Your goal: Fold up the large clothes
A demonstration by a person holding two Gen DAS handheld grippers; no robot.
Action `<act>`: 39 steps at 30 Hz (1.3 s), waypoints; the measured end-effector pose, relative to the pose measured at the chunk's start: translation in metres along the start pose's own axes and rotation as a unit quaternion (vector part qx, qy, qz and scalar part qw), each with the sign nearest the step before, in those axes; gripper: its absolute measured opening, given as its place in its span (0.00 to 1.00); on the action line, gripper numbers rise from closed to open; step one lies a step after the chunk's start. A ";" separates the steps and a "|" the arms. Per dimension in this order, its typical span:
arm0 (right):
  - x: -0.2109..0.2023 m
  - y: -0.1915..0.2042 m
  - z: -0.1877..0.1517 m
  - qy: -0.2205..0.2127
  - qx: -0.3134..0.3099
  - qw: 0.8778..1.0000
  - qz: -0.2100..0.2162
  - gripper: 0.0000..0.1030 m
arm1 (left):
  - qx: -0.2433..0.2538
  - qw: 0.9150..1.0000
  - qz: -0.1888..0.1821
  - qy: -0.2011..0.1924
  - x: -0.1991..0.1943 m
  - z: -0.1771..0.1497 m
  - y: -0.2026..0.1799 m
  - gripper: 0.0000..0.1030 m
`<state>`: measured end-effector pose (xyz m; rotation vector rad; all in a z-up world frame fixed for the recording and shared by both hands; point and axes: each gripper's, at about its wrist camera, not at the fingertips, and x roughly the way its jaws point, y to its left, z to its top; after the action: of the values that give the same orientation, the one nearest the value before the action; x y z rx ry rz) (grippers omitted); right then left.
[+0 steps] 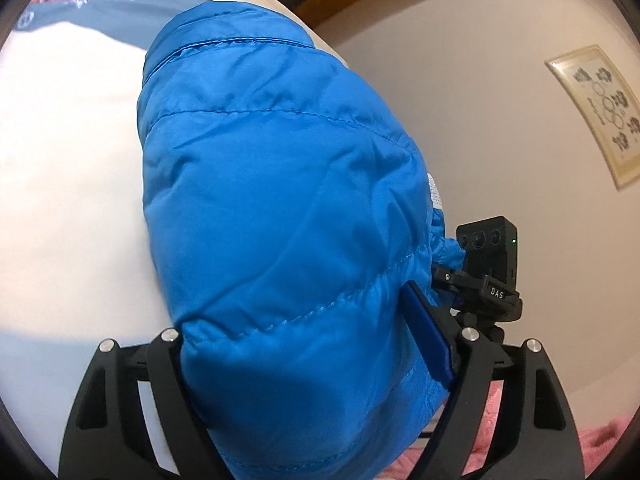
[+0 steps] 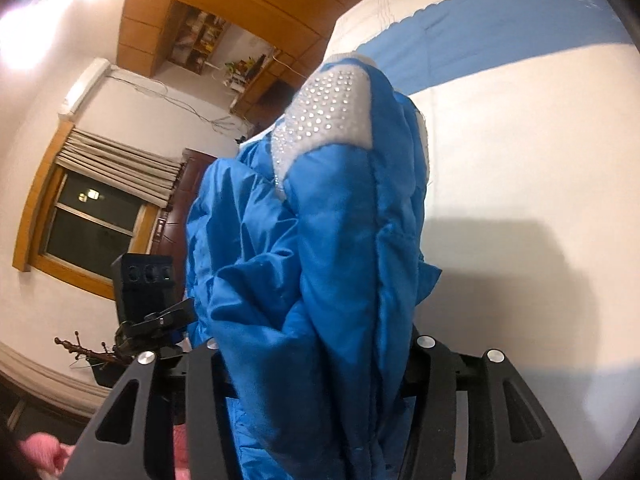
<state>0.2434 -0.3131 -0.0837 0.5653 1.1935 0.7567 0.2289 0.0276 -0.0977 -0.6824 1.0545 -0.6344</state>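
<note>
A bright blue quilted puffer jacket [image 1: 272, 200] fills the left wrist view, lifted over a white cloth with a grey-blue band [image 1: 64, 128]. My left gripper [image 1: 316, 344] is shut on the jacket's bottom edge, and fabric bulges between the black fingers [image 1: 428, 332]. In the right wrist view the same jacket [image 2: 320, 264] hangs bunched, with a white patch of shiny studs [image 2: 324, 116] at its far end. My right gripper [image 2: 316, 356] is shut on a thick fold of it. Both sets of fingertips are hidden by fabric.
A white bedsheet with a blue band [image 2: 520, 128] lies under the jacket. Pink fluffy fabric [image 1: 504, 440] shows at the bottom. A framed picture [image 1: 600, 112], a window [image 2: 92, 224] and a wooden doorway [image 2: 224, 40] are on the walls behind. The other gripper's camera module [image 1: 488, 256] sits close beside the jacket.
</note>
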 end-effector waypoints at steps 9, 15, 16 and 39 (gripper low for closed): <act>0.082 -0.056 0.052 0.048 0.029 0.998 -0.037 0.52 | -0.058 0.997 0.051 0.015 0.052 0.061 0.088 0.79; 0.094 -0.083 0.051 0.045 0.059 0.997 -0.015 0.63 | -0.081 0.995 0.050 0.011 0.071 0.059 0.115 0.86; 0.091 -0.081 0.049 0.047 0.059 0.997 -0.026 0.68 | -0.082 0.995 0.055 0.011 0.071 0.059 0.112 0.86; 0.035 -0.010 -0.055 0.032 -0.046 0.975 -0.216 0.68 | 0.013 0.976 0.217 -0.004 0.010 -0.057 0.059 0.88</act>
<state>0.1990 -0.2926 -0.1285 0.1919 1.2775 0.4556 0.1885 0.0464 -0.1670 -0.4110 1.1404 -0.2652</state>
